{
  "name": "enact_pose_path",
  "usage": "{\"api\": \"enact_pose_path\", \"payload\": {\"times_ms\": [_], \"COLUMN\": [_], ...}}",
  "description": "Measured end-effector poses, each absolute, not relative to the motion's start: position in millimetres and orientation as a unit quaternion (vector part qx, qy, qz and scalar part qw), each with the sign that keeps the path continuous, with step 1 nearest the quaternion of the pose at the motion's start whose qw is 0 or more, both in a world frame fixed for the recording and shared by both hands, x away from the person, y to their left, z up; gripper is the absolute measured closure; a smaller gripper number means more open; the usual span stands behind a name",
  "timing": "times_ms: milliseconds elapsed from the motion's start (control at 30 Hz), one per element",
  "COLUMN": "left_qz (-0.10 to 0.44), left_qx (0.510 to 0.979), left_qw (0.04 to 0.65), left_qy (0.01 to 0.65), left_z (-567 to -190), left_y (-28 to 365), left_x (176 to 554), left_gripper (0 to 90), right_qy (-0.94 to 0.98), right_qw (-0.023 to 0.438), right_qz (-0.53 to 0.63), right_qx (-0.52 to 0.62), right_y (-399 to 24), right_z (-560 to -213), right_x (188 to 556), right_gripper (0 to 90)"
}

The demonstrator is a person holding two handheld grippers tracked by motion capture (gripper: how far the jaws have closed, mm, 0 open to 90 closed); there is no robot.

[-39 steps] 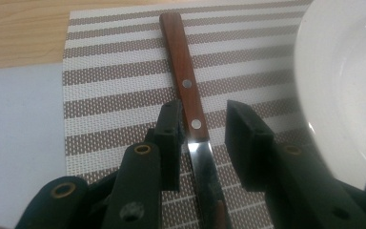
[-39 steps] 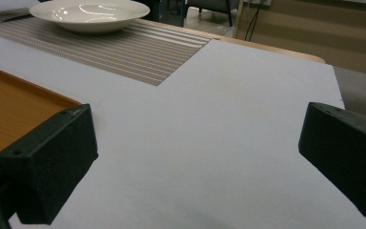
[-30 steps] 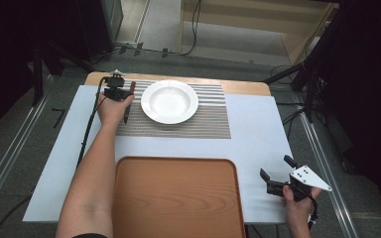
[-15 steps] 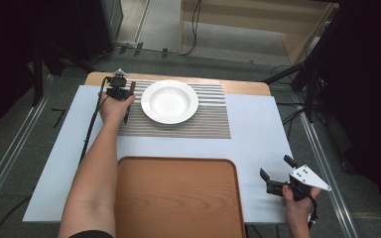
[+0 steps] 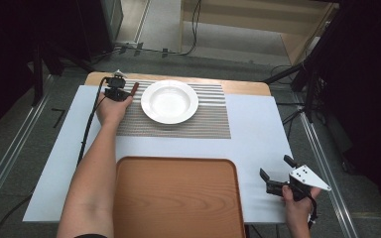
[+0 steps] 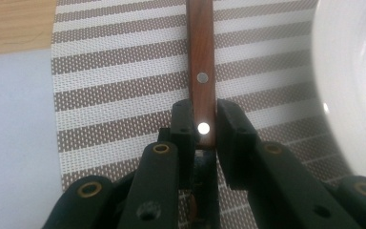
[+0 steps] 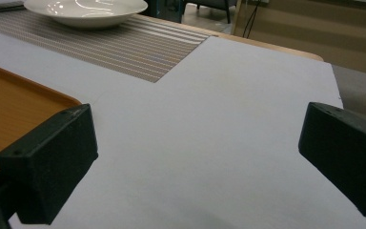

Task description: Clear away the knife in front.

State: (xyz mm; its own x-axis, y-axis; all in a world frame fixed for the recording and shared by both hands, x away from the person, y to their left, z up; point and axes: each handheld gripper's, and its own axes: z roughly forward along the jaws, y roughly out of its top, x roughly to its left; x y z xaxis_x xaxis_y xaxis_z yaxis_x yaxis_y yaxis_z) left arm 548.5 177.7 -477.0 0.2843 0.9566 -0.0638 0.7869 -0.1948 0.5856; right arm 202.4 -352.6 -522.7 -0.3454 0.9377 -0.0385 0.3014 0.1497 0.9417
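Observation:
A utensil's brown wooden handle (image 6: pixel 201 57) with metal rivets lies on the striped placemat (image 6: pixel 124 95), just left of the white plate (image 6: pixel 357 86). My left gripper (image 6: pixel 201 125) is shut on this handle, whose other end is hidden under the jaws. In the high view the left gripper (image 5: pixel 116 91) sits at the mat's far left corner, beside the plate (image 5: pixel 169 101). My right gripper (image 5: pixel 276 168) rests open near the table's front right corner. Its jaws stand wide apart over the bare white sheet, with nothing between them (image 7: pixel 195 157).
A large orange-brown tray (image 5: pixel 178 198) lies at the front middle, between my arms. The white sheet (image 5: pixel 258 134) covers most of the wooden table. A black cable trails back from the left gripper along the forearm. Dark stands and cables surround the table.

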Motion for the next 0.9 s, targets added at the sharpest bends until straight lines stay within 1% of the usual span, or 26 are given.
{"api": "enact_pose_path", "payload": {"times_ms": [233, 367, 533, 900], "left_qz": [0.147, 0.151, 0.145, 0.135], "left_qx": [0.764, 0.773, 0.772, 0.781], "left_qw": [0.278, 0.281, 0.297, 0.306], "left_qy": [0.563, 0.549, 0.543, 0.528], "left_z": [-468, -458, -446, -442], "left_y": [179, 176, 176, 178], "left_x": [538, 529, 519, 494], "left_gripper": [76.8, 76.8, 76.9, 76.8], "right_qy": [0.674, 0.675, 0.675, 0.675], "right_qw": [0.340, 0.341, 0.340, 0.338], "right_qz": [0.469, 0.468, 0.468, 0.470], "right_qx": [0.460, 0.457, 0.457, 0.457], "right_y": [-354, -353, -354, -354], "right_z": [-522, -523, -522, -522], "right_x": [202, 202, 202, 202], "right_gripper": [0.0, 0.0, 0.0, 0.0]}}
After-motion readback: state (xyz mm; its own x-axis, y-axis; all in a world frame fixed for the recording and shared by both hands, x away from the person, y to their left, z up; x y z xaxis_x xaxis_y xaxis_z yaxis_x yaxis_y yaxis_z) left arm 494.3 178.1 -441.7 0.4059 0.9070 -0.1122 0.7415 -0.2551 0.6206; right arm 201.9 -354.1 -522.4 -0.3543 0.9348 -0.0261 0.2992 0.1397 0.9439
